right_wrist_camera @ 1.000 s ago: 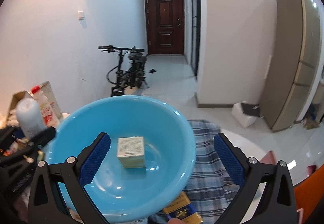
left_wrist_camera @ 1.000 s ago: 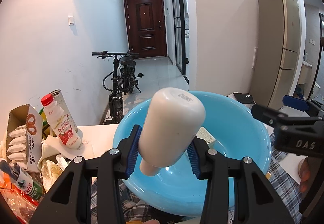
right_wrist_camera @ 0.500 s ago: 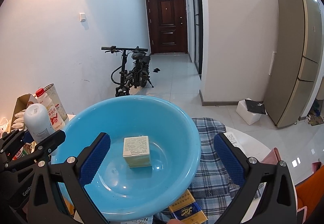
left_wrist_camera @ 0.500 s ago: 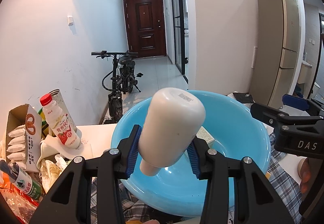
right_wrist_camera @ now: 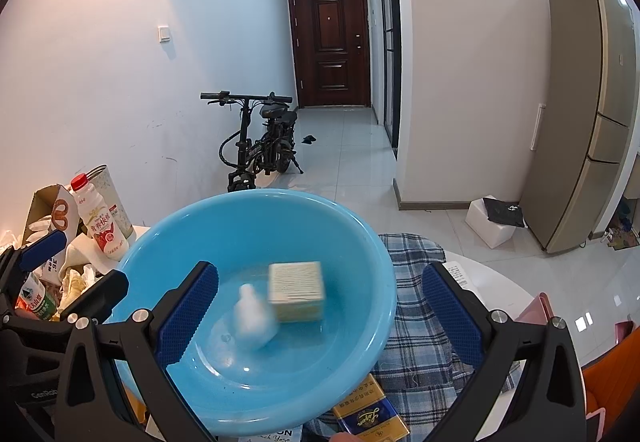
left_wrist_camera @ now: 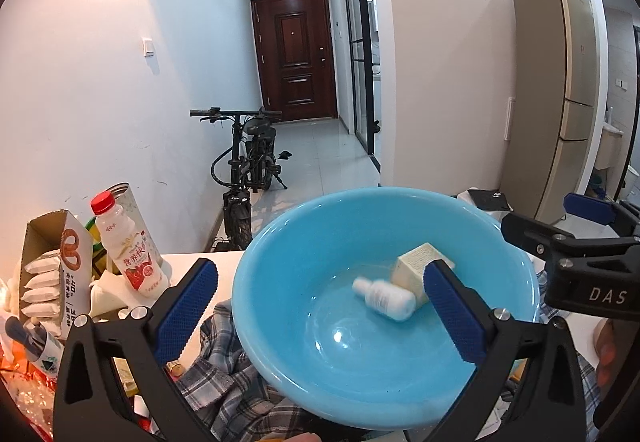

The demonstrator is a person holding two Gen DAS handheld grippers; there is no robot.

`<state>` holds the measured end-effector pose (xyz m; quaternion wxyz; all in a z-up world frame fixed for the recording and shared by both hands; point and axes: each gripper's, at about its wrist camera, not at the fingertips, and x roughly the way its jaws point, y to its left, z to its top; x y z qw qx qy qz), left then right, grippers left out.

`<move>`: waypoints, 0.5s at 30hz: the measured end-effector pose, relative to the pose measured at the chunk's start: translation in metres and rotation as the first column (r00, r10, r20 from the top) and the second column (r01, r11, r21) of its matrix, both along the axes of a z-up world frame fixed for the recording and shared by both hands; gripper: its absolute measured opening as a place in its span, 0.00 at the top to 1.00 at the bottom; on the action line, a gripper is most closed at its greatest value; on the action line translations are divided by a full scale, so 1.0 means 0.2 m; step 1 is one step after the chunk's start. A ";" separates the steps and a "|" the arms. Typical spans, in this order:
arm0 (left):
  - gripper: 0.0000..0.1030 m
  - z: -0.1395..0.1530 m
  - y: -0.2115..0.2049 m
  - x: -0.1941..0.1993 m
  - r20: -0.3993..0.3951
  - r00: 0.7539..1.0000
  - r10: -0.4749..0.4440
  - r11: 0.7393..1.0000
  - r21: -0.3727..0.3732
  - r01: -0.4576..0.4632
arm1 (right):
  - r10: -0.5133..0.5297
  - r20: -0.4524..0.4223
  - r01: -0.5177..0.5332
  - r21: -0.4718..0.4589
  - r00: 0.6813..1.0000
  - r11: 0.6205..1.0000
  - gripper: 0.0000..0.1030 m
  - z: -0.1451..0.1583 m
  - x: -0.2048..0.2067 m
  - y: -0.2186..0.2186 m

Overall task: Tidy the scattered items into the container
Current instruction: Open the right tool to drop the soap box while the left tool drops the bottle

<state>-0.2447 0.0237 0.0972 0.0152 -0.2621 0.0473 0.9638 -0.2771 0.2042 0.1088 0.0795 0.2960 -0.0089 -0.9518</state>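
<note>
A blue plastic basin [left_wrist_camera: 304,242] [right_wrist_camera: 248,210] stands on a plaid cloth. Inside it lies a white bottle [left_wrist_camera: 384,298] [right_wrist_camera: 254,318], blurred, against a cream box [left_wrist_camera: 420,266] [right_wrist_camera: 296,296]. My left gripper [left_wrist_camera: 320,310] hangs over the basin's near rim, its jaws opening wide with nothing between the blue pads [left_wrist_camera: 186,310]. My right gripper [right_wrist_camera: 320,310] is open over the basin's right side, empty. Its black body [left_wrist_camera: 584,262] shows at the right of the left wrist view. A gold packet [right_wrist_camera: 370,416] lies at the basin's near edge.
On the left stand a red-capped milk drink bottle [left_wrist_camera: 130,250] [right_wrist_camera: 100,220], a tin [left_wrist_camera: 124,194], an open snack carton [left_wrist_camera: 52,270] and wrappers. A green-labelled bottle [right_wrist_camera: 36,298] lies there too. The plaid cloth [right_wrist_camera: 420,326] covers the white table. A bicycle [left_wrist_camera: 248,166] stands beyond.
The left gripper's jaws have sprung apart and the white bottle they held has dropped into the basin beside the cream box. Neither hand has shifted.
</note>
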 end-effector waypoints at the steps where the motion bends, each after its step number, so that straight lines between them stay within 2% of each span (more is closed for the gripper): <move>1: 0.00 0.00 0.00 0.00 0.001 1.000 0.000 1.000 -0.003 0.000 | 0.001 -0.001 -0.001 0.003 1.000 1.000 0.00 0.00 0.00 0.00; 8: 0.00 0.02 0.00 0.04 -0.007 1.000 0.015 0.999 -0.030 -0.015 | 0.011 -0.014 -0.011 0.016 1.000 1.000 0.00 0.02 0.02 -0.02; 15: 0.01 0.09 -0.01 0.09 -0.026 1.000 0.013 0.999 -0.038 -0.014 | 0.001 -0.065 0.001 0.031 0.998 1.000 0.00 0.09 0.11 -0.03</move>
